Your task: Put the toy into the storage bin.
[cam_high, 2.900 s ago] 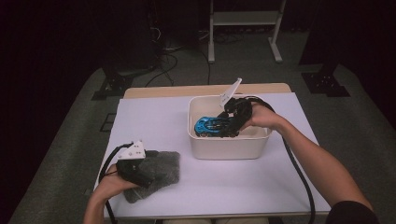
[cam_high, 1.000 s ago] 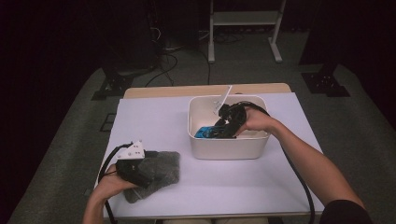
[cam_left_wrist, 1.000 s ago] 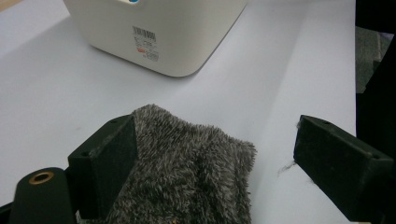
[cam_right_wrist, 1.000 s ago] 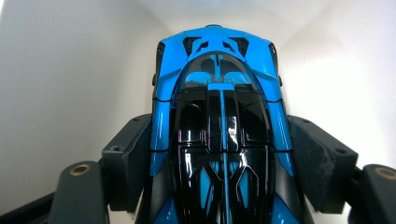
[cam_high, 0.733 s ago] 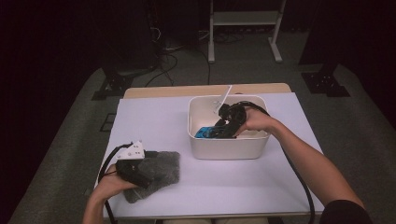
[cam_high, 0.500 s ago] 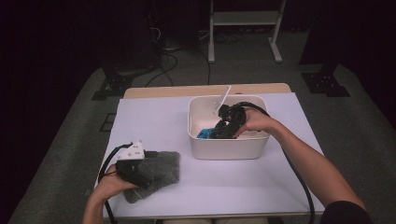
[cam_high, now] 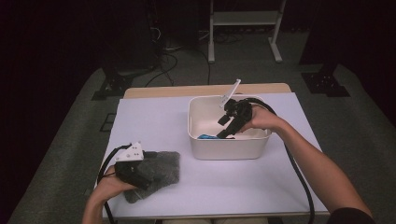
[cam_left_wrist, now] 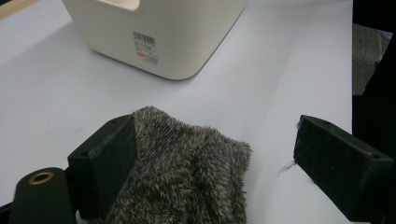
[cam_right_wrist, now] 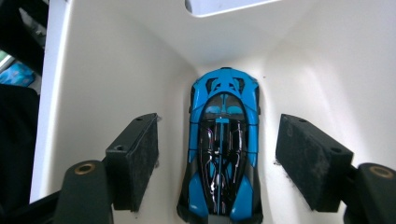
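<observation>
Right gripper (cam_right_wrist: 219, 158) sits inside the white bin (cam_high: 198, 140), jaws wide, nothing held. Blue toy car (cam_right_wrist: 223, 144) lies on the bin floor against one wall, directly between the jaws. Its long axis runs along the gripper's line of sight (nose away from the camera), so the jaws face the car's two flanks; closing straight in looks like a clean pinch. Left gripper (cam_left_wrist: 215, 163) is also wide open, resting over the grey fuzzy cloth (cam_left_wrist: 187, 172) on the desk (cam_high: 154, 121), well away from the bin. Right hand is far nearer the car.
</observation>
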The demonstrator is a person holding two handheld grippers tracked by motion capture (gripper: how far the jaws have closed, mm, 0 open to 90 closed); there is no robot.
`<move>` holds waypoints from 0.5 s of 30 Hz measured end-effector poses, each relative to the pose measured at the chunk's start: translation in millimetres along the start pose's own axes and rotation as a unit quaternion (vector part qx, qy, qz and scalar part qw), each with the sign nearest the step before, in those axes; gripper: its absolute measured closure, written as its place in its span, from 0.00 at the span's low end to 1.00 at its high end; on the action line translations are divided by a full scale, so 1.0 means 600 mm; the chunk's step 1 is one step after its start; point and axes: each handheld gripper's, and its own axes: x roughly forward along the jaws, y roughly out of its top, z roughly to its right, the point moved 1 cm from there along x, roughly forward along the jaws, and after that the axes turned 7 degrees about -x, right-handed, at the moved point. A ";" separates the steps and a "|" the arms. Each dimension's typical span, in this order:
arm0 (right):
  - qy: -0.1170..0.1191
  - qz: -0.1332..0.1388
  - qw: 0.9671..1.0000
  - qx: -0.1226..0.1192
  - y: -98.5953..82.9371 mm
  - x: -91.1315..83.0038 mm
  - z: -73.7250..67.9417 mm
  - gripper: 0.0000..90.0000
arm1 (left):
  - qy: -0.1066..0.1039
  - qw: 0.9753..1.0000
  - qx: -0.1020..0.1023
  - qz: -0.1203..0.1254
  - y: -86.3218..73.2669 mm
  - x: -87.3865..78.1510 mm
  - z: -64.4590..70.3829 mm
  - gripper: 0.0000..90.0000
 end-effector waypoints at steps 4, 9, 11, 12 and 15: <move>-0.014 0.022 1.000 0.003 -0.004 -0.030 -0.009 0.32 | 0.003 1.000 -0.001 0.002 -0.001 -0.002 0.002 0.15; -0.031 0.046 0.998 0.009 -0.012 -0.068 -0.025 0.31 | 0.004 1.000 0.001 0.003 0.000 -0.003 0.003 0.15; -0.035 0.050 0.998 0.009 -0.016 -0.078 -0.029 0.31 | 0.004 1.000 0.000 0.003 -0.001 -0.002 0.004 0.15; -0.039 0.053 0.998 0.011 -0.018 -0.085 -0.033 0.31 | 0.004 1.000 0.000 0.003 -0.001 -0.002 0.004 0.14; -0.044 0.060 0.997 0.010 -0.024 -0.099 -0.040 0.31 | 0.005 1.000 -0.001 0.003 -0.001 -0.004 0.004 0.14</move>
